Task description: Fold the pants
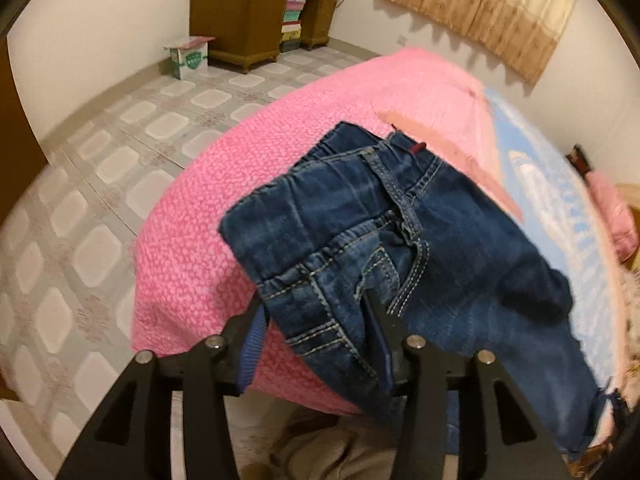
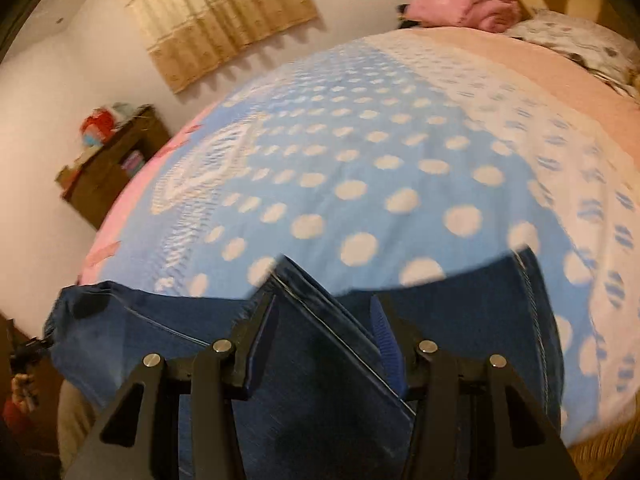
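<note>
A small pair of blue jeans [image 1: 360, 216] has its waist end on the pink blanket [image 1: 224, 184] at the bed's corner, waistband toward the floor side. My left gripper [image 1: 316, 312] straddles the waistband's near corner. Its left pad [image 1: 252, 340] stands off the denim and its right finger [image 1: 380, 320] lies against the pocket seam, so it is open. In the right wrist view, folded layers of the jeans' legs [image 2: 320, 360] fill the gap between my right gripper's [image 2: 324, 304] fingers. It is shut on them above the blue dotted bedspread [image 2: 360, 160].
A tiled floor [image 1: 120, 152], a wooden desk [image 1: 248, 12] and a small cardboard box [image 1: 188, 56] lie past the bed corner. A curtain [image 2: 216, 12] hangs on the wall. At the head of the bed lie a rolled pink blanket [image 2: 464, 6] and a pillow [image 2: 572, 44].
</note>
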{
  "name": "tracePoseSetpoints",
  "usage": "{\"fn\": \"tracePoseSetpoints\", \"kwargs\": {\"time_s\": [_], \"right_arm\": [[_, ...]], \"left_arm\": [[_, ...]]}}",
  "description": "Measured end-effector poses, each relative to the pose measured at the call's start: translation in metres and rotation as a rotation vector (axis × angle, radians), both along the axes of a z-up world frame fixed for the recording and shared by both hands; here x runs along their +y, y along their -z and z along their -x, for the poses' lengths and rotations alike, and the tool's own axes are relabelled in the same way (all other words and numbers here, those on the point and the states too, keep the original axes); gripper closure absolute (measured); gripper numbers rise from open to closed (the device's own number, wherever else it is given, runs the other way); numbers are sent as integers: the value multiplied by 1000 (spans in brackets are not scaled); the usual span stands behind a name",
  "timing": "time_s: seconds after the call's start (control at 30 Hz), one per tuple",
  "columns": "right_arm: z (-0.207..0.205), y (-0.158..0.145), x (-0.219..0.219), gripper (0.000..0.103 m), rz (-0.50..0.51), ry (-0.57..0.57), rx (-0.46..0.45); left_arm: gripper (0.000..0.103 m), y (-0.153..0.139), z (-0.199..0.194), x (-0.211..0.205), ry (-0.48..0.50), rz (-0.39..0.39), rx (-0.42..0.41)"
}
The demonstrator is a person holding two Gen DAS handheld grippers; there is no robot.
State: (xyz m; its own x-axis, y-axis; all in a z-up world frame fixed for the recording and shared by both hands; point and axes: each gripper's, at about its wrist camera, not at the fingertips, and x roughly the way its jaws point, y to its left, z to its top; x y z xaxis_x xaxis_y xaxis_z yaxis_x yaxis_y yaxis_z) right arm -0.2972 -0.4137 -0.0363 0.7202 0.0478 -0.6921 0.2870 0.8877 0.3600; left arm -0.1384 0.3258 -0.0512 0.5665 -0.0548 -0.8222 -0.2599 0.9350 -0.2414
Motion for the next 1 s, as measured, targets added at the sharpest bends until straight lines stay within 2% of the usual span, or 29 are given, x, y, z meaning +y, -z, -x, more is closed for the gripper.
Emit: {"fn": "tracePoseSetpoints", "kwargs": {"time_s": [0.07, 0.2, 0.27, 0.37, 0.43, 0.47, 0.5, 0.57, 0.6, 0.83, 1.0], "right_arm": [[-11, 3, -1, 47, -9, -46, 21], [-30, 21, 2, 47, -18, -94, 82], [-38, 26, 9, 47, 13, -111, 101], [-44, 33, 17, 46, 81, -126, 123], [-46, 35, 22, 47, 124, -149, 145], [-46, 34, 25, 50, 155, -169, 157], [-44, 33, 28, 67, 184, -188, 165], [-40, 31, 30, 95, 215, -210, 199], [-36, 27, 27, 100, 211, -195, 203], [5, -10, 0, 100, 98, -55, 65], [8, -14, -4, 99, 136, -30, 57]], "left_arm": [[54, -5, 10, 7, 11, 6, -38], [54, -15, 30, 11, 44, -60, -73], [54, -23, 38, 19, 19, -99, -82], [54, -33, 41, 32, -49, -70, -100], [54, -41, 40, 30, -54, -38, -134], [54, -46, 39, 23, -38, -29, -154], [54, -52, 36, 13, -11, -32, -170], [54, -61, 26, -9, 50, -45, -189], [53, -63, 22, -20, 77, -51, -197], [51, -75, -7, -112, 277, -54, -237], [51, -71, -16, -162, 364, -82, -217]]}}
